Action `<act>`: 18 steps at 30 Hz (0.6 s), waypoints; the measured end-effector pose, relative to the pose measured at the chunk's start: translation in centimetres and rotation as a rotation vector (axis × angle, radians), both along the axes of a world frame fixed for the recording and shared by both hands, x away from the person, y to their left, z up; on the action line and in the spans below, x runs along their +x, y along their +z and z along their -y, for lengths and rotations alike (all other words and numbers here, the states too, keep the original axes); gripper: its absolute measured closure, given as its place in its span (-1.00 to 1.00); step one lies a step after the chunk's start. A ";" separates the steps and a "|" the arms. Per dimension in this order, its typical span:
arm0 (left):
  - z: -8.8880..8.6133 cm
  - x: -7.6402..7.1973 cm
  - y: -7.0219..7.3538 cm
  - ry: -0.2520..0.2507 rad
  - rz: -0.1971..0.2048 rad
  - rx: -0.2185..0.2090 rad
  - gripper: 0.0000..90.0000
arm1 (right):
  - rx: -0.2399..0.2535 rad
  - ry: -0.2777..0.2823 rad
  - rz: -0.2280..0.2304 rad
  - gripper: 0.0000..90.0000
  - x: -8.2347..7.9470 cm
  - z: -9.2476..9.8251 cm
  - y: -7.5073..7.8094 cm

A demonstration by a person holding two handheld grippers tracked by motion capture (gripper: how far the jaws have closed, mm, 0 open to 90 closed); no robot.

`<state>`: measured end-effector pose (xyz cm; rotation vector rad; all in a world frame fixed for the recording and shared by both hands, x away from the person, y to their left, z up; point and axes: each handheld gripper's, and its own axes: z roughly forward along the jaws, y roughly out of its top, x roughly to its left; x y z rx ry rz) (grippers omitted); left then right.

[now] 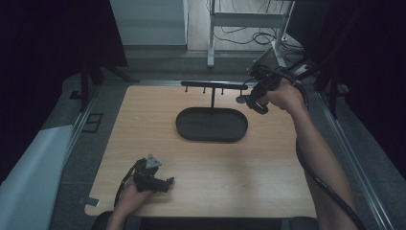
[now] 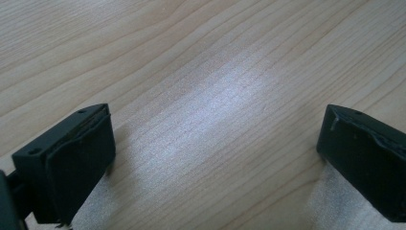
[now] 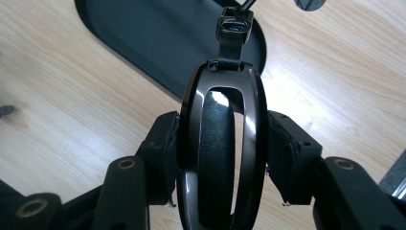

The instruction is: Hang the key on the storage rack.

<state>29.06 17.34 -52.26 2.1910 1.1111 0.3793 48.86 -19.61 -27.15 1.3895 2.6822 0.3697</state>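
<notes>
My right gripper (image 3: 222,143) is shut on a glossy dark headphone earcup (image 3: 222,96); its pads (image 3: 163,153) press the rim from both sides. The cushion faces the camera and a strap runs up from the cup. In the high view the right gripper (image 1: 253,101) is held above the table's far right, close to the right end of a black stand's crossbar (image 1: 213,85). The stand's oval base (image 1: 211,124) lies just left of and below it, and shows again as the base (image 3: 143,38). My left gripper (image 1: 165,182) rests low at the near left, open, with bare wood between its fingers (image 2: 76,158).
The wooden table (image 1: 268,172) has free room in front of the stand and on both sides. The crossbar carries small hooks on a thin post (image 1: 213,98). Beyond the far edge stand a desk frame and cables (image 1: 249,28). A grey rail (image 1: 354,158) runs along the right.
</notes>
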 end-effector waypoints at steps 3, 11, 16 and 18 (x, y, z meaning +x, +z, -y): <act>0.0 0.0 0.0 0.000 0.000 0.000 -1.00 | -0.002 -0.008 0.006 0.09 0.2 0.0 0.2; 0.0 0.0 0.0 -0.002 0.001 0.001 -1.00 | -0.002 -0.030 0.025 0.09 1.1 -0.1 0.9; 0.0 0.0 0.0 -0.001 0.001 0.001 -1.00 | -0.007 -0.049 0.036 0.09 1.5 0.2 0.8; 0.0 0.0 0.0 -0.002 0.001 0.001 -1.00 | -0.003 -0.077 0.042 0.09 1.9 0.7 0.6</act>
